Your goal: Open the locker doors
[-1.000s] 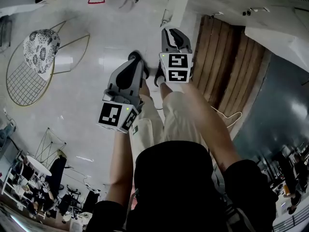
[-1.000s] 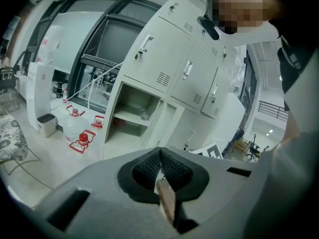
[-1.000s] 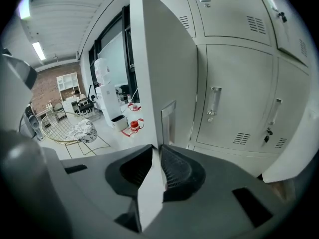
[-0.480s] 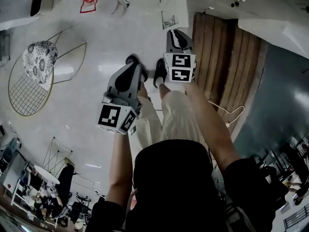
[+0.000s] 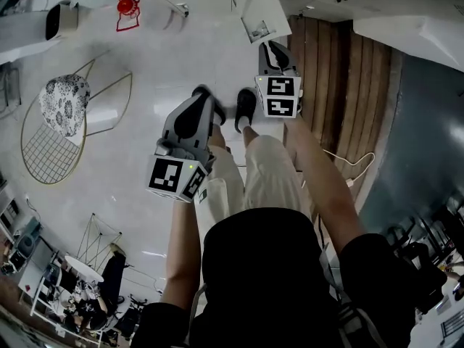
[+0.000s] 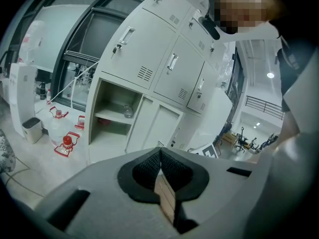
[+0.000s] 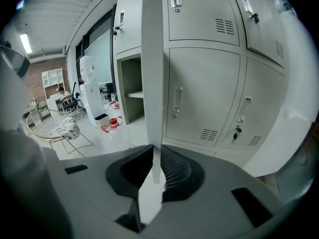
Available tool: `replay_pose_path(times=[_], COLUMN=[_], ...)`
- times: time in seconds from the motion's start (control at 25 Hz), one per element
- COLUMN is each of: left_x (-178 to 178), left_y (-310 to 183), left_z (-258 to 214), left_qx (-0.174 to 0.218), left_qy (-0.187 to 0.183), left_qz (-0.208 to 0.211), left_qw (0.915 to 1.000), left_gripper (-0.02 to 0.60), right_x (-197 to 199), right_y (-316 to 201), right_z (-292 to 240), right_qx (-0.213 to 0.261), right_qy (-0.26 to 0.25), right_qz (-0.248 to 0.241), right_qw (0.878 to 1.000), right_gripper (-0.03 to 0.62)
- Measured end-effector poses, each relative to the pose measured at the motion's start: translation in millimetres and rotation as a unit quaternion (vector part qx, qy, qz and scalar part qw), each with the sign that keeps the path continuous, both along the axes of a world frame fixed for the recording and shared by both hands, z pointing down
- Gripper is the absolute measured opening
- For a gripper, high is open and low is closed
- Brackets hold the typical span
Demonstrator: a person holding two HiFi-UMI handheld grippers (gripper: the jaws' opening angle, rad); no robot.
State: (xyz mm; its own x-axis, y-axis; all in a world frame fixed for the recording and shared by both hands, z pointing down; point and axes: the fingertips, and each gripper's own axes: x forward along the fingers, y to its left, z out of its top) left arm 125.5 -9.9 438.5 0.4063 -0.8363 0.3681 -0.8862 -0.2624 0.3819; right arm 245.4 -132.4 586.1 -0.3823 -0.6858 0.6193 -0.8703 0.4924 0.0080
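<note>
You're holding the door edge.
Your right claw [image 7: 154, 151] is clamping the open locker door [image 7: 152, 73]; your left claw [image 6: 160, 153] is hanging closed, empty.

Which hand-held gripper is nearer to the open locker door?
Right. The right hand-held gripper clamps the door by its edge; the left hand-held gripper is shut and empty, away from it.
</note>
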Motion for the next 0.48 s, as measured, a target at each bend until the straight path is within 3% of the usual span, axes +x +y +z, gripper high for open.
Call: replay_pose_path(times=[0.28, 0.36, 0.48], left_x=[7.9, 9.4, 14.3], left_y=[1.0, 1.1, 0.7], left_z=[-10.4, -13.3, -18.0], left_qx=[0.003, -0.001, -0.008], left_qy=[-0.011, -0.011, -0.01], left_qz=[0.011, 0.013, 0.018], left_qw=[0.9999, 0.9999, 0.9998], left_gripper=[0.018, 0.018, 0.018], right_x=[18.5, 20.7, 24.5], right_y=[-7.7, -10.5, -13.7], right_z=[-1.9, -4.1, -4.4], right_qx=[0.001, 0.005, 0.007], right_qy=[0.004, 0.004, 0.005], right_qz=[0.02, 0.028, 0.036], right_qw=[1.0, 1.0, 0.999], right_gripper=[0.046, 0.003, 0.003])
